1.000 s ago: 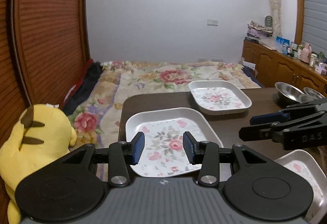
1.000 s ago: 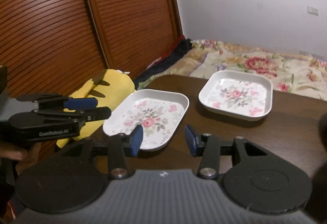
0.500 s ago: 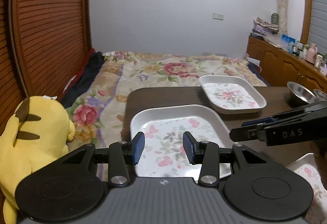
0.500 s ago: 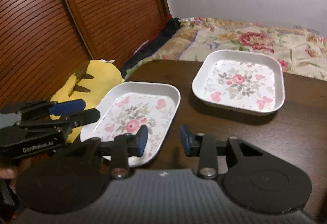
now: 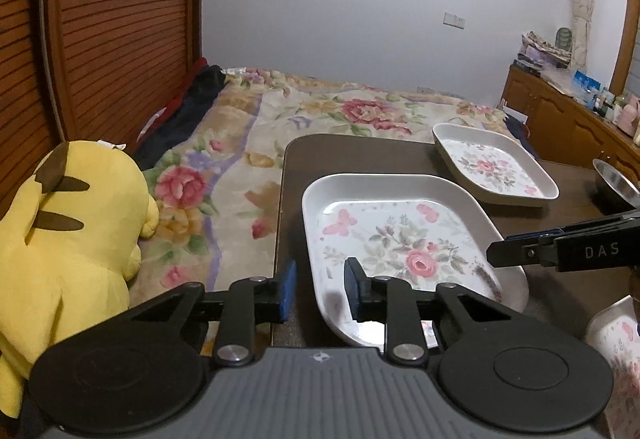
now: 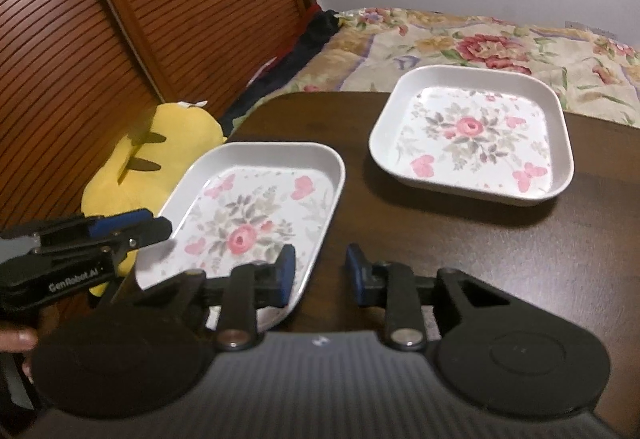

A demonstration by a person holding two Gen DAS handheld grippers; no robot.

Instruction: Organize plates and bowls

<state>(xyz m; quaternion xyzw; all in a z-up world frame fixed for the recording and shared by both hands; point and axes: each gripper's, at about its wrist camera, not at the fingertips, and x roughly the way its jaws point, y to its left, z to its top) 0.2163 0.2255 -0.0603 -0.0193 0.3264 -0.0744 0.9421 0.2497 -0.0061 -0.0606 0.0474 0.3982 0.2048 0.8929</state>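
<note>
Two grippers flank your near plate (image 5: 400,239) at frame centre: left gripper (image 5: 319,289) and right gripper (image 6: 319,275) both gape, straddling opposite rims, likely to lift it toward the far plate (image 6: 472,135).

A louvred wooden door (image 5: 116,27) is lining the left side. A plain pale wall (image 5: 360,7) is standing behind a bed (image 5: 328,115) in floral bedding. Wooden cabinets (image 5: 560,127) are running along the right.
</note>
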